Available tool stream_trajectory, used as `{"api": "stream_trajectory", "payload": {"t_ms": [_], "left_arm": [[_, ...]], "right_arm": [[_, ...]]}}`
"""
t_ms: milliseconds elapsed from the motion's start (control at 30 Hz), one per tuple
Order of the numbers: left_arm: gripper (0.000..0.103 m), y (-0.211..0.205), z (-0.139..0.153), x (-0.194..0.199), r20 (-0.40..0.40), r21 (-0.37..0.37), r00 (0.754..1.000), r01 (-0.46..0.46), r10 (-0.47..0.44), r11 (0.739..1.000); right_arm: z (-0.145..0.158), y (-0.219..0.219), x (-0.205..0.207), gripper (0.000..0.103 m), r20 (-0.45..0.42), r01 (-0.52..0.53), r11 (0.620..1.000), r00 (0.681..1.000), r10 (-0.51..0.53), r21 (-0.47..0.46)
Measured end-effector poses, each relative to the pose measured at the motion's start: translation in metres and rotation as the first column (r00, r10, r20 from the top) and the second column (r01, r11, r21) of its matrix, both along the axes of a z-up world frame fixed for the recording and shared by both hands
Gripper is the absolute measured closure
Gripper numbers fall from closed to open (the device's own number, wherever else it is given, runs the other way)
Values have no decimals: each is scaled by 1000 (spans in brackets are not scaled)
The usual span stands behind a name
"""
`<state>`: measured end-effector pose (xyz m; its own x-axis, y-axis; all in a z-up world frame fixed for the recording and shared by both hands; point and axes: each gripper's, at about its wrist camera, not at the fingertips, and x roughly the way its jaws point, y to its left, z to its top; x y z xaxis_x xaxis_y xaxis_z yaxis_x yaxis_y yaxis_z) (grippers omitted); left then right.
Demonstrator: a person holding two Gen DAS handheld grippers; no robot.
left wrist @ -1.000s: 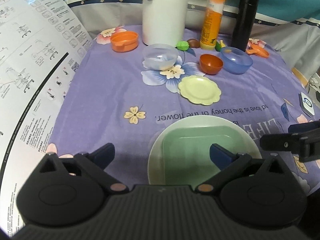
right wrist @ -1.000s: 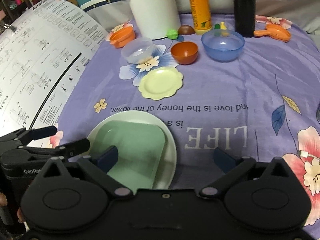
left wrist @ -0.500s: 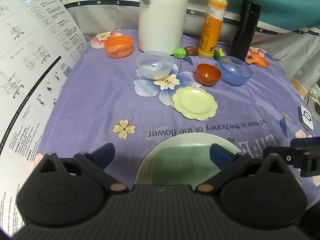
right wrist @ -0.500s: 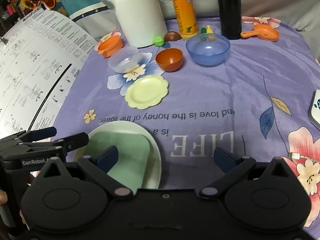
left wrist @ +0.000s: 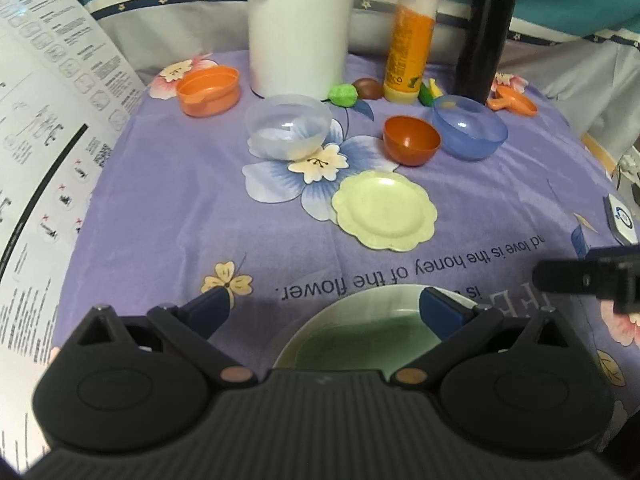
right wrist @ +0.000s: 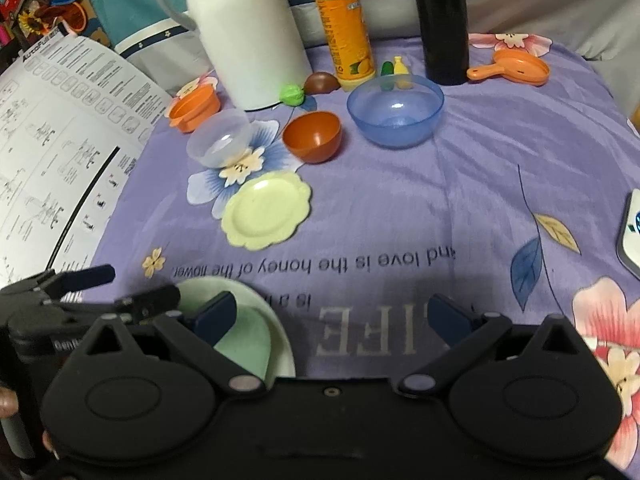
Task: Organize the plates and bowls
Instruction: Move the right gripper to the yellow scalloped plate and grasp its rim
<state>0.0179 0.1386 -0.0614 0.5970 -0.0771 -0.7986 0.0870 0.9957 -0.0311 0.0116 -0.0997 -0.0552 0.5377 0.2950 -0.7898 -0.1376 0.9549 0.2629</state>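
Observation:
A green square plate (left wrist: 360, 340) lies stacked on a white round plate (left wrist: 384, 294) at the near edge of the purple cloth; both show again in the right wrist view, green plate (right wrist: 244, 336) on white plate (right wrist: 276, 320). A pale yellow scalloped plate (left wrist: 384, 210) (right wrist: 266, 210) lies mid-table. Behind it stand a clear bowl (left wrist: 288, 124) (right wrist: 218, 138), a red-brown bowl (left wrist: 412, 140) (right wrist: 314, 136) and a blue bowl (left wrist: 468, 126) (right wrist: 396, 110). My left gripper (left wrist: 324, 304) is open above the stacked plates' far rim. My right gripper (right wrist: 334, 314) is open, empty, to their right.
At the back stand a white jug (left wrist: 298, 20), an orange bottle (left wrist: 412, 40) and a black flask (left wrist: 484, 36). An orange cup (left wrist: 208, 90), an orange toy pan (right wrist: 514, 66) and small toy foods (left wrist: 342, 95) lie nearby. A printed sheet (left wrist: 44, 152) borders the left; a device (right wrist: 632, 228) lies right.
Both grippers have drawn back toward the near edge, so the stacked plates sit lower in both views and more of the table shows. Jaws stayed open; no dish moved.

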Motion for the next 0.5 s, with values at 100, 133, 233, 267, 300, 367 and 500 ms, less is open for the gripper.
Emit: {"api": "stream_trajectory", "payload": {"t_ms": [100, 133, 233, 267, 300, 367, 500], "left_arm": [[0, 2, -2, 12, -5, -20, 1000, -17, 17, 1000], [0, 3, -4, 17, -10, -26, 1000, -24, 23, 999], [0, 1, -7, 33, -13, -4, 999, -32, 32, 999], [0, 0, -8, 38, -9, 16, 999, -33, 33, 999], [0, -2, -9, 43, -9, 28, 999, -32, 33, 999], [0, -3, -12, 53, -12, 32, 1000, -26, 27, 999], [0, -6, -18, 70, -16, 20, 1000, -22, 22, 1000]], "right_arm": [[-2, 1, 13, 0, 1, 8, 1000, 1000, -8, 1], [-3, 1, 19, 0, -1, 10, 1000, 1000, -10, 2], [-6, 5, 35, 0, -3, 13, 1000, 1000, -13, 7], [-8, 6, 40, 0, -4, 13, 1000, 1000, -13, 9], [-9, 8, 46, 0, -7, 12, 1000, 1000, -11, 13], [-13, 11, 56, 0, -11, 6, 1000, 1000, -5, 19], [-22, 18, 77, 7, -30, -2, 999, 1000, 3, 42]]}}
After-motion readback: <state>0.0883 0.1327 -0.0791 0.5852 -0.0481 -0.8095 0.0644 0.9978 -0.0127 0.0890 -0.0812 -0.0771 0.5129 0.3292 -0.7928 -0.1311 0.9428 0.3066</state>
